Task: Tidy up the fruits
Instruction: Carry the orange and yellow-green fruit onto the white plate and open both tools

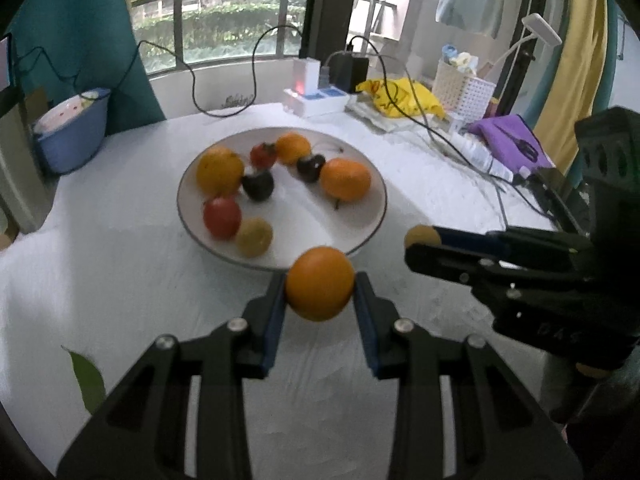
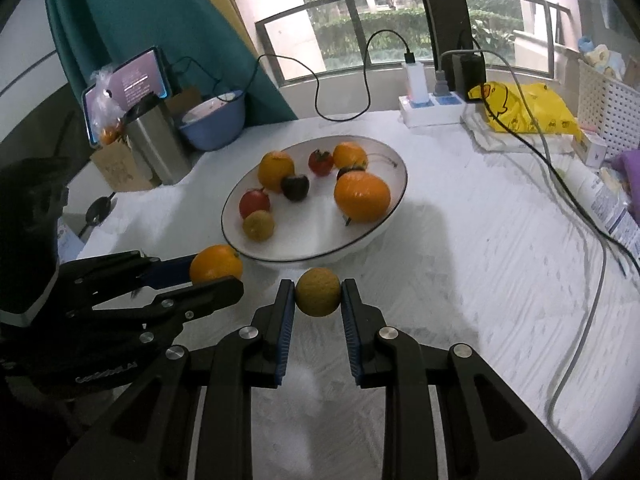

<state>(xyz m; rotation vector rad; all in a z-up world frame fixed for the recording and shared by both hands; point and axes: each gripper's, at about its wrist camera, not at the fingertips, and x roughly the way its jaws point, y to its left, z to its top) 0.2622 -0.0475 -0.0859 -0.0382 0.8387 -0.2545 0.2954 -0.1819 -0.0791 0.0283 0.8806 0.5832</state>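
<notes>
A white plate (image 1: 362,236) with a dark rim sits mid-table and holds several fruits: oranges, red fruits, dark fruits and a yellow-brown one. My left gripper (image 1: 320,290) is shut on an orange (image 1: 320,288), just in front of the plate's near rim. My right gripper (image 2: 318,294) is shut on a small yellow-brown fruit (image 2: 318,292), also just short of the plate (image 2: 240,236). Each gripper shows in the other's view: the right one (image 1: 424,240) at right, the left one (image 2: 216,270) at left with its orange (image 2: 216,264).
A blue bowl (image 1: 72,132) stands at the table's left edge. A power strip (image 1: 316,100), cables, a yellow bag (image 1: 400,96), a white basket (image 1: 460,88) and purple cloth (image 1: 508,136) lie at the back right. A steel canister (image 2: 156,140) and phone (image 2: 128,84) stand left.
</notes>
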